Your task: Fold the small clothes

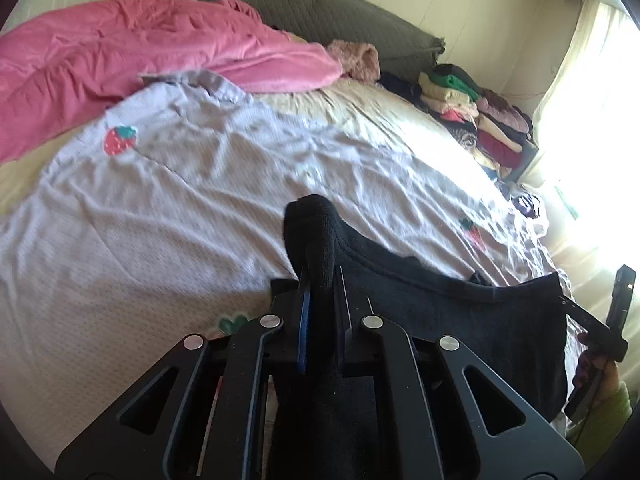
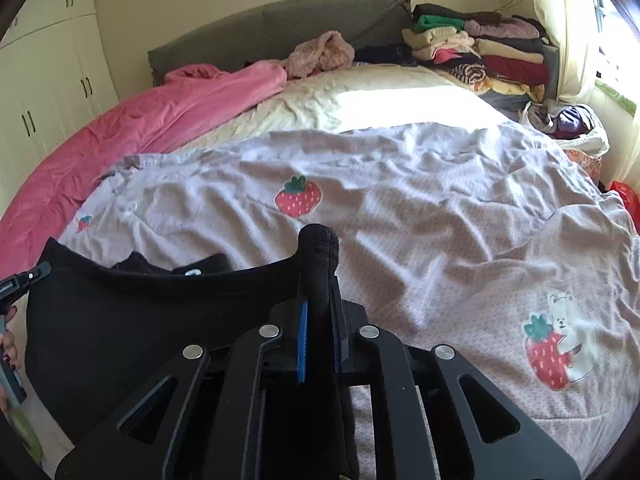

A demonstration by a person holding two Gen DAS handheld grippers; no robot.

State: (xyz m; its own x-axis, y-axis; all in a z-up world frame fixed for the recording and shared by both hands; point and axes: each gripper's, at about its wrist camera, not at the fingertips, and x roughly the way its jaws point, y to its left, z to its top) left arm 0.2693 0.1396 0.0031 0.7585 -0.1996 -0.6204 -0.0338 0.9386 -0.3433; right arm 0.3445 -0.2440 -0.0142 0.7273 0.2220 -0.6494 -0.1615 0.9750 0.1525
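Note:
A black garment (image 1: 480, 320) hangs stretched between my two grippers above the bed. My left gripper (image 1: 320, 276) is shut on one top corner of it; black cloth bunches over the fingertips. My right gripper (image 2: 320, 280) is shut on the other top corner of the black garment (image 2: 120, 320). The right gripper also shows at the right edge of the left wrist view (image 1: 592, 324), and the left gripper at the left edge of the right wrist view (image 2: 24, 280). The neckline sags between them.
The bed carries a lilac strawberry-print sheet (image 2: 440, 216), a pink blanket (image 1: 120, 52) at the far left and a grey headboard (image 2: 280, 28). A stack of folded clothes (image 2: 480, 48) sits at the far right corner beside a bright window (image 1: 600, 120).

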